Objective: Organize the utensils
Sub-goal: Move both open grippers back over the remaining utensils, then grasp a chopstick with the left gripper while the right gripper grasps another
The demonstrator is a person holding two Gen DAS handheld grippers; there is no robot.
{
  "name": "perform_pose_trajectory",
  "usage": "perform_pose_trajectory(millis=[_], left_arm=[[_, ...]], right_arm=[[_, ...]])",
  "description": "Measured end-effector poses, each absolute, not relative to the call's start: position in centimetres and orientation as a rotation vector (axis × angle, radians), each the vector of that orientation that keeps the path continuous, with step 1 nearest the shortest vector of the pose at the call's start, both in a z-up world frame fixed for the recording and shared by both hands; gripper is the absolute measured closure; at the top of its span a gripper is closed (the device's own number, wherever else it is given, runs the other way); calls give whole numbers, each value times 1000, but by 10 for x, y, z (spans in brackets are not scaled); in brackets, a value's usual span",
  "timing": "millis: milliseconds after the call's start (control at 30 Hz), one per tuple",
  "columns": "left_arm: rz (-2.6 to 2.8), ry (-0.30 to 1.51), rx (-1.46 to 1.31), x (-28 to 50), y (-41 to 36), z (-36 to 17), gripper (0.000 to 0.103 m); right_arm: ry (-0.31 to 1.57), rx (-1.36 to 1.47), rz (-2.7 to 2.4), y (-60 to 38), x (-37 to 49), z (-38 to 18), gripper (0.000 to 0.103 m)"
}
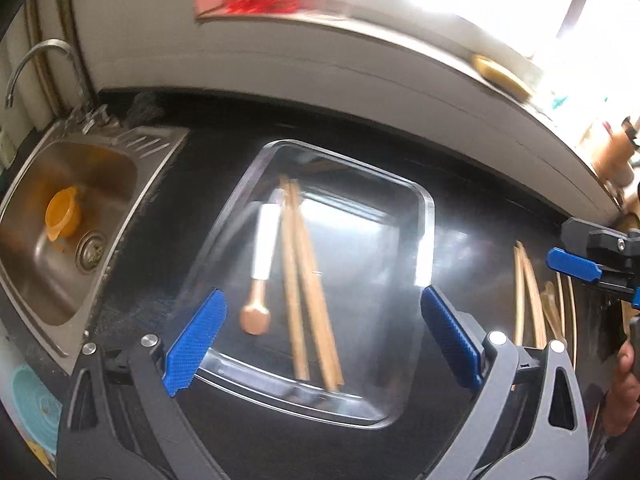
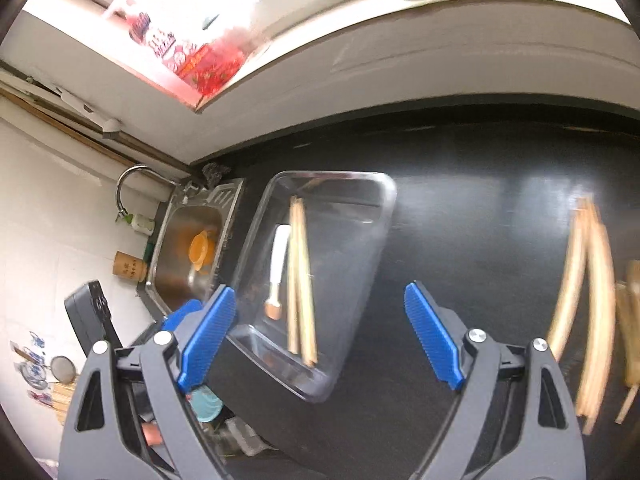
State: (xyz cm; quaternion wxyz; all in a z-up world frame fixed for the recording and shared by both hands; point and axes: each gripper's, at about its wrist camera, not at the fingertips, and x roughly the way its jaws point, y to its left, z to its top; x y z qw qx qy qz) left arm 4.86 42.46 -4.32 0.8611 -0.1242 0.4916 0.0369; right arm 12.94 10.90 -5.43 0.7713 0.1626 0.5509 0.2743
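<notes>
The left gripper point(image 1: 322, 338) is hovering with its blue fingers point(image 1: 196, 336) spread wide and holding nothing. Directly ahead of it, between the fingertips, a clear glass baking dish point(image 1: 424, 216) is sitting on the black countertop point(image 1: 472, 208). Inside the dish, a pair of wooden chopsticks point(image 1: 308, 292) is lying lengthwise, crossing near the far end, and a white-handled spoon with a wooden bowl point(image 1: 262, 256) is lying just to their left. Farther left of this gripper, a steel sink point(image 1: 48, 280) is holding an orange cup point(image 1: 64, 216).

The right gripper point(image 2: 322, 336) is also hanging open and empty, its fingers well apart. The dish point(image 2: 376, 216) is lying ahead and slightly left of it. To its right, a loose, blurred bundle of chopsticks point(image 2: 588, 300) is resting on the countertop, well apart from the dish.
</notes>
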Motion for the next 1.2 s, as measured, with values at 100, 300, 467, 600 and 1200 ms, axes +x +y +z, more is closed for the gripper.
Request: perform_pose_trajectory(millis=[100, 300, 467, 600, 1200], left_arm=[[26, 988, -193, 38, 380, -34, 8], [-108, 1008, -50, 23, 277, -51, 7], [-205, 1055, 66, 6, 208, -91, 7], [-236, 1087, 170, -10, 176, -128, 7], [-248, 1156, 182, 0, 161, -168, 6]], right_arm=[[1151, 331, 549, 62, 109, -47, 16], [1099, 264, 343, -73, 58, -55, 14], [1119, 191, 164, -163, 20, -87, 14], [1157, 155, 71, -209, -3, -119, 14], [1293, -6, 15, -237, -20, -218, 12]])
